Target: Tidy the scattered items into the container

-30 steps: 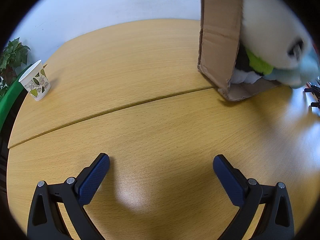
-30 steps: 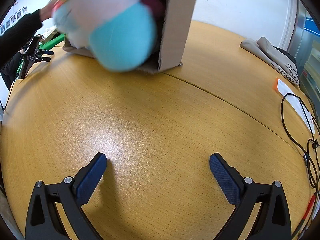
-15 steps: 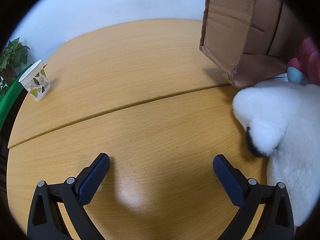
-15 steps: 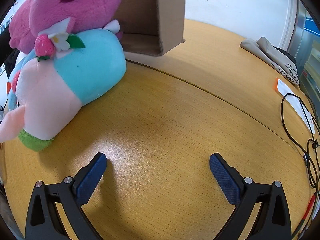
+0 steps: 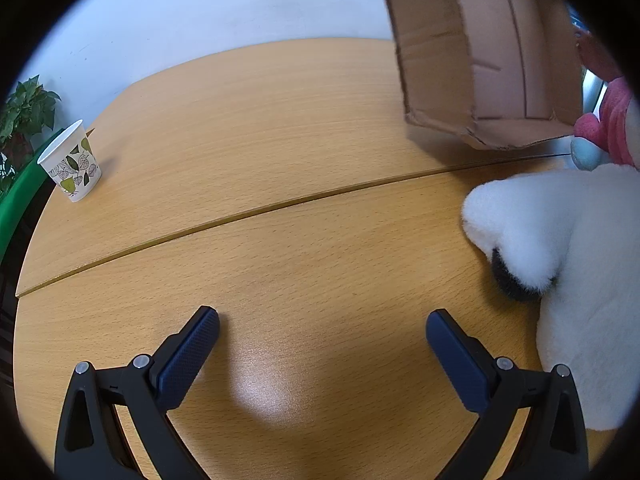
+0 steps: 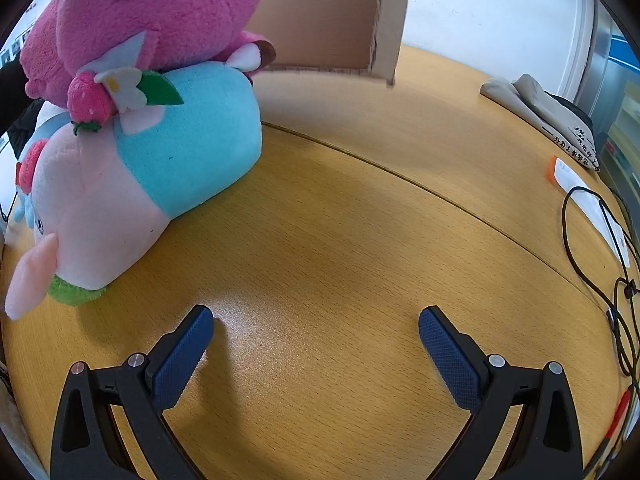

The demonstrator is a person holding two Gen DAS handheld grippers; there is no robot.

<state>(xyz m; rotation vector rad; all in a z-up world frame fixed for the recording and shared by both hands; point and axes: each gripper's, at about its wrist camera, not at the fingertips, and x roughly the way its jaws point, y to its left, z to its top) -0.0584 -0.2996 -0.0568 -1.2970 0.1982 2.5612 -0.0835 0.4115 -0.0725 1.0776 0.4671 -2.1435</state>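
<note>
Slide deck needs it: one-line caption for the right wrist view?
Open right tongs over the wooden table, facing pink and blue-and-pink plush toys beside a lifted cardboard box.

Office or meeting-room setting, large curved wooden surface [image 5: 248, 128] built in joined sections, plain white wall [image 5: 208, 12], paper cup [image 5: 72, 168], potted plant [image 5: 24, 112], loose cables [image 6: 600, 248], paper slips [image 6: 588, 204]

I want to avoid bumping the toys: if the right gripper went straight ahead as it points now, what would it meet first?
Probably nothing soon: ahead of the open right gripper lies bare table. The blue plush sits left of that line; the cardboard box is farther back, seemingly lifted.
</note>
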